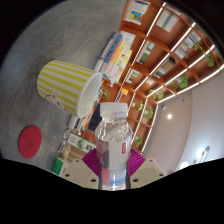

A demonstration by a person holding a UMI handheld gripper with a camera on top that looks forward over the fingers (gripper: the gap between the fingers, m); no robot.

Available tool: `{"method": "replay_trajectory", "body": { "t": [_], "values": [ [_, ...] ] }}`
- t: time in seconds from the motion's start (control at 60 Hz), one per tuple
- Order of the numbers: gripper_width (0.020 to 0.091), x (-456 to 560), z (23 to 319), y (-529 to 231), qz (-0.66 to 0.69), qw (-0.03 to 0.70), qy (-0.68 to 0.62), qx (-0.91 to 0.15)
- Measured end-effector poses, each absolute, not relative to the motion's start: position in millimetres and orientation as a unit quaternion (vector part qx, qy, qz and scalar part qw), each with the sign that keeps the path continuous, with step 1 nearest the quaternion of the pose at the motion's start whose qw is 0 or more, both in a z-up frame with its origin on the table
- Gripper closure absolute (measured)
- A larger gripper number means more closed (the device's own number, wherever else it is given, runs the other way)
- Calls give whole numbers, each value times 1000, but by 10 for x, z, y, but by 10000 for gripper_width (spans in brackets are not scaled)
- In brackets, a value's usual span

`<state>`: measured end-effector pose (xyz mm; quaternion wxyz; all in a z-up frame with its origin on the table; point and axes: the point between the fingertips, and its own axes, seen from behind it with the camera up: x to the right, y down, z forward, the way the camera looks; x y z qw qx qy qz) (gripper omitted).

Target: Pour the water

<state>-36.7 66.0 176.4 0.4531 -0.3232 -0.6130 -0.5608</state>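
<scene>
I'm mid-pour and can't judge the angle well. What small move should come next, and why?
Probably tilt a little further toward the cup. The fingers are shut on the bottle, whose open mouth sits just beside the striped yellow cup's rim, and no stream shows between them yet. Whether water has already landed in the cup can't be seen.

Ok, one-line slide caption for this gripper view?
Gripper shut on a clear water bottle, tilted toward a yellow striped cup; shelves beyond.
</scene>
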Motion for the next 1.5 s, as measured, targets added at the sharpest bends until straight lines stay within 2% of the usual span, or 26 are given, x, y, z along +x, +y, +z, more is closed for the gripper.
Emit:
{"method": "replay_trajectory", "body": {
  "t": [0.183,0.383,0.45,0.533,0.7,0.833,0.967,1.117,1.267,1.45,1.5],
  "values": [
    [767,-613,1738,631,-609,399,-650,-219],
    [766,-564,1644,636,-598,409,-643,-249],
    [765,-507,1700,605,-574,443,-622,-295],
    [766,-354,1741,546,-511,509,-563,-402],
    [764,-64,1676,460,-267,619,-395,-624],
    [756,46,1497,421,-42,644,-240,-725],
    [756,113,1376,402,80,647,-156,-742],
    [757,93,1159,442,135,635,-116,-752],
    [753,95,882,488,139,631,-108,-756],
    [756,87,881,502,138,640,-113,-747],
    [726,70,885,465,130,642,-117,-746]
  ]
}}
